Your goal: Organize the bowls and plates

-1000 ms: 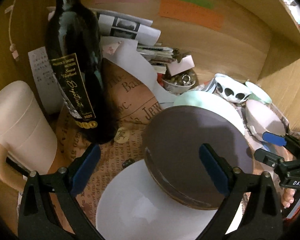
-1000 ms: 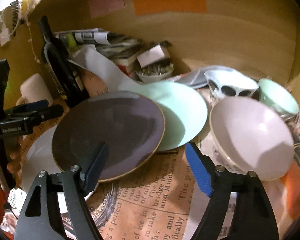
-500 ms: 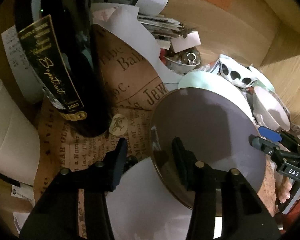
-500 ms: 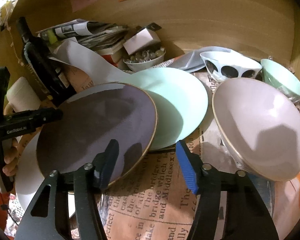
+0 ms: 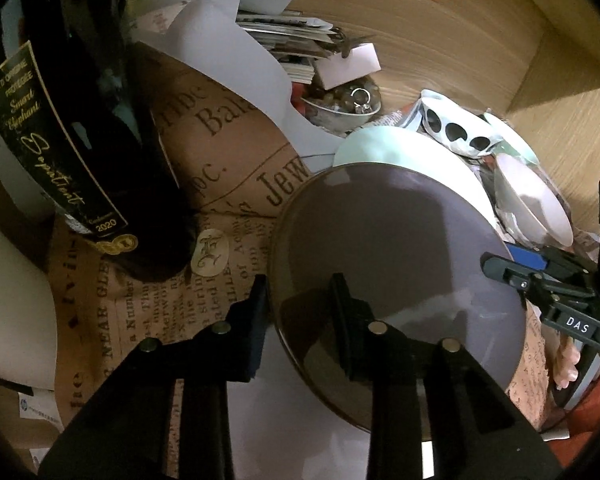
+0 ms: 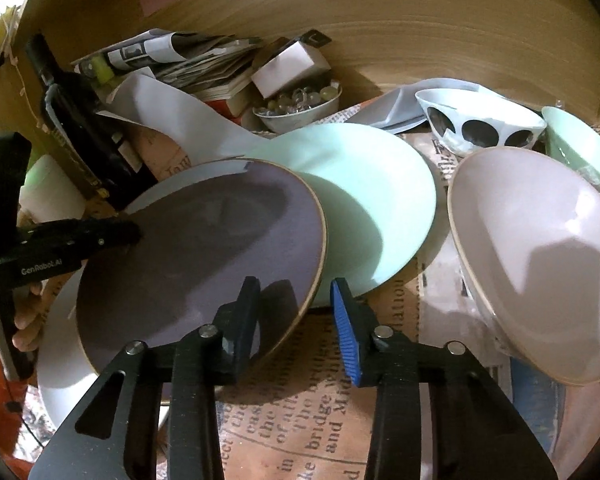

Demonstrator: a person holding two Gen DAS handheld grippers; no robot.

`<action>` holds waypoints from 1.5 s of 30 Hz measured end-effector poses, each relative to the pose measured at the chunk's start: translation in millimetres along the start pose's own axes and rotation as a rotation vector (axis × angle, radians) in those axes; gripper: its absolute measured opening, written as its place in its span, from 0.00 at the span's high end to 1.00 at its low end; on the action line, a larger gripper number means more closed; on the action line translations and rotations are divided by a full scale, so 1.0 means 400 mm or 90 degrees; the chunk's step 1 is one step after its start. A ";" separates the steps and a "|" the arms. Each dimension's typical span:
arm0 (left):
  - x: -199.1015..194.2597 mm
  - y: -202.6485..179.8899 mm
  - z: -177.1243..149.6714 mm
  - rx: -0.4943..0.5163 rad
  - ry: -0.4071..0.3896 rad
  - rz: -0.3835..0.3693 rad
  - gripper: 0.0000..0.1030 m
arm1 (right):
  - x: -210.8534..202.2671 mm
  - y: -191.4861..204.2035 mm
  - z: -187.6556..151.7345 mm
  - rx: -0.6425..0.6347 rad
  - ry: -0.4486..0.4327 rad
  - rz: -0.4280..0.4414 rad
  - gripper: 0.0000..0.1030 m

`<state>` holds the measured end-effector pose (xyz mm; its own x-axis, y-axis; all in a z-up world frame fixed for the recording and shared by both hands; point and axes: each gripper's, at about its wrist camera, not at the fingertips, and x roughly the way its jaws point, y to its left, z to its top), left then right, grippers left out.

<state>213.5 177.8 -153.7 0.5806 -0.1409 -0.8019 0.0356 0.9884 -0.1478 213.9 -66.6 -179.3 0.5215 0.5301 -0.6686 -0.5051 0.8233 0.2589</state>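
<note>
Left wrist view: my left gripper (image 5: 300, 316) is clenched on the near-left rim of the purple plate (image 5: 400, 248), one finger outside the rim and one on the plate's face. A second ago the fingers were spread wide, well short of a grasp; they have since narrowed onto the rim. The purple plate lies tilted over the white plate (image 5: 284, 412) and partly covers the mint plate (image 5: 380, 146) behind it. A wine bottle (image 5: 76, 128) stands at left on the printed newspaper sheet (image 5: 220, 184). My right gripper (image 5: 540, 276) shows at the plate's far right edge.

Right wrist view: my right gripper (image 6: 296, 312) straddles the purple plate's (image 6: 204, 248) right rim, one finger over the plate face, the blue-padded one just outside. A gap remains at the rim (I cannot tell whether contact is made), so I record it as released. The fingers are narrower than one second earlier. My left gripper (image 6: 112, 234) sits on the plate's left edge. The mint plate (image 6: 364, 200) lies just behind, overlapped by the purple one; the pink bowl (image 6: 540, 256) leans at right, with the spotted bowl (image 6: 476, 120) and the mint bowl (image 6: 580, 148) behind it.
</note>
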 end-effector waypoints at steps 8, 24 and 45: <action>-0.003 0.005 -0.006 -0.002 0.006 -0.012 0.71 | 0.004 0.011 -0.007 -0.009 -0.003 0.015 0.71; -0.046 -0.028 -0.021 -0.002 -0.028 0.021 0.72 | -0.022 0.013 -0.006 0.008 -0.032 0.012 0.71; -0.145 -0.113 -0.065 0.012 -0.100 0.011 0.71 | -0.142 0.018 -0.037 0.010 -0.090 -0.005 0.71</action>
<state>156.8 139.7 -115.5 0.7016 -0.1153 -0.7032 0.0395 0.9916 -0.1232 170.5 -93.7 -149.9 0.6172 0.5461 -0.5664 -0.4901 0.8300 0.2662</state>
